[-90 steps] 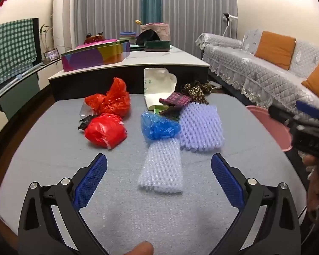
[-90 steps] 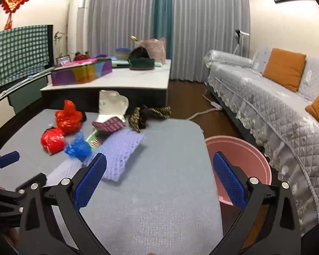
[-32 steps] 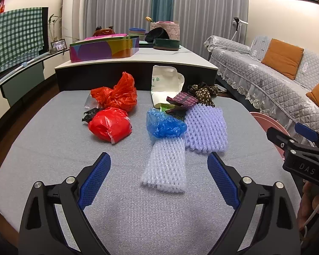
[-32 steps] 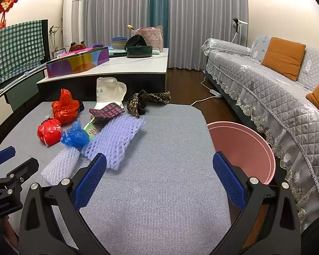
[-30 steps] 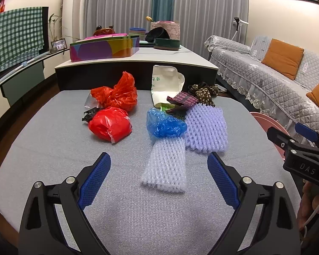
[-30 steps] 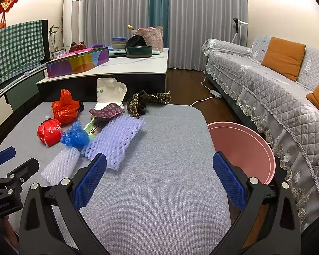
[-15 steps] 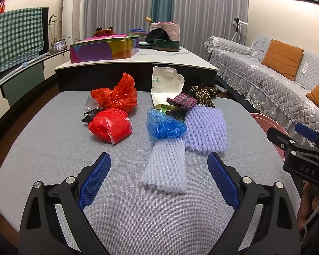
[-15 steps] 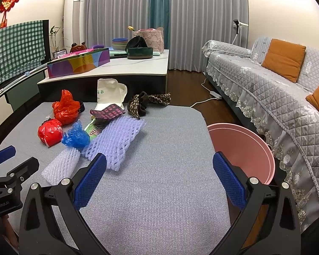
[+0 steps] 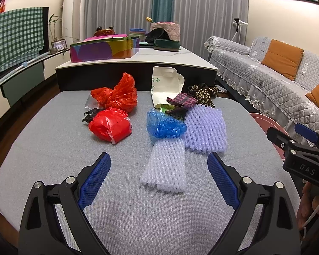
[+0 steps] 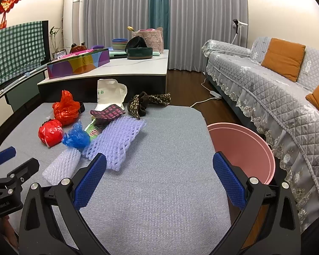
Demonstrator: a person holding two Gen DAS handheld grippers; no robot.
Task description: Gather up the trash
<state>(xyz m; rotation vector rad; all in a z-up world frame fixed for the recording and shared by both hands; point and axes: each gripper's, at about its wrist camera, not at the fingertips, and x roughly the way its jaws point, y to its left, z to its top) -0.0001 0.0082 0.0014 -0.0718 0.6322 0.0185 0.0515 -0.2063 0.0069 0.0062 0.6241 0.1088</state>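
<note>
Both wrist views look forward and slightly down across the grey mat (image 9: pixel 53 140), close above it. The left view centres the trash; the right looks from further right, adding the pink bin (image 10: pixel 240 148). Both share the foam nets and sofa.

A grey-covered table (image 9: pixel 53 144) carries the trash: two red plastic bags (image 9: pixel 109 124), one behind the other, a crumpled blue bag (image 9: pixel 164 125) touching a white foam net (image 9: pixel 165 165), a wider lilac foam net (image 9: pixel 206 131) just beside it, a white paper bag (image 9: pixel 165 87), a dark patterned wrapper (image 9: pixel 181 101) and a floral cloth (image 9: pixel 204 92).
</note>
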